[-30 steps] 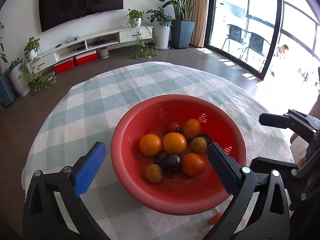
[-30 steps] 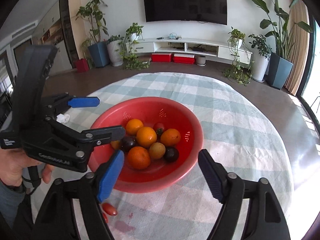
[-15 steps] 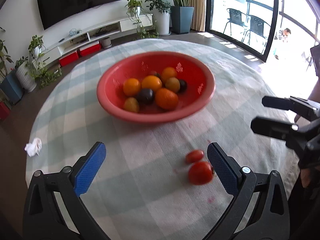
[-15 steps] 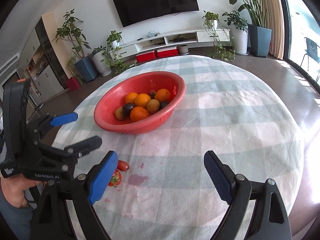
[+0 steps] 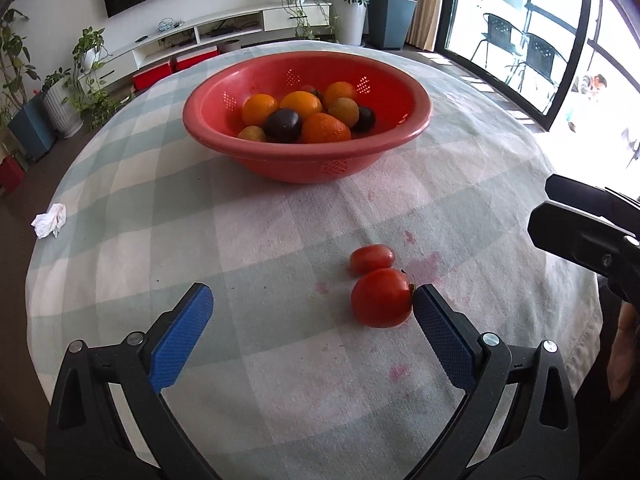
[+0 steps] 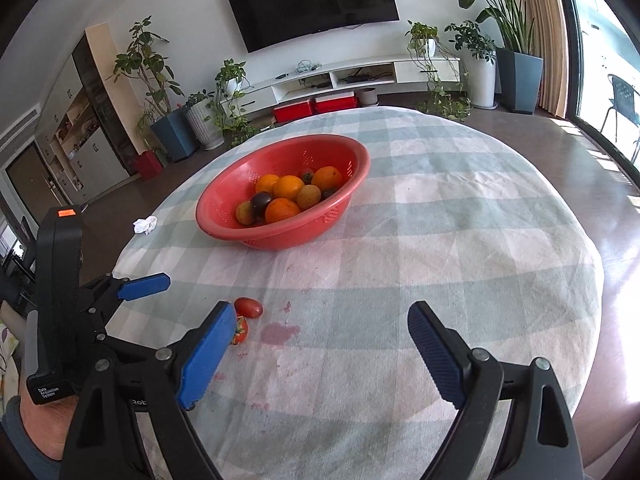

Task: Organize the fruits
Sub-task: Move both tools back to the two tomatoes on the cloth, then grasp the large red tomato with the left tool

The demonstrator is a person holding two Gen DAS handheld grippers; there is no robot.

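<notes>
A red colander bowl [image 5: 416,120] [image 6: 224,224] holds several oranges, dark plums and brown fruits at the far middle of the checked table. On the cloth nearer to me lie two tomatoes: a round tomato [image 5: 381,298] [image 6: 241,331] and a small oval tomato [image 5: 372,258] [image 6: 248,307] just behind it. My left gripper [image 5: 313,294] is open low over the cloth, and the round tomato lies inside the jaws, against the right fingertip. My right gripper [image 6: 322,314] is open with only cloth between its fingers, to the right of the tomatoes. Its left finger hides part of the round tomato.
A crumpled white tissue [image 5: 50,220] [image 6: 145,225] lies near the table's left edge. Reddish stains [image 6: 280,330] mark the cloth beside the tomatoes. The right gripper's black fingers [image 5: 580,236] reach in at the right of the left wrist view, a hand below them.
Both grippers pulled back from over the bowl toward the near side of the table and sank. The two tomatoes came into view between the left jaws. Both grippers stayed open.
</notes>
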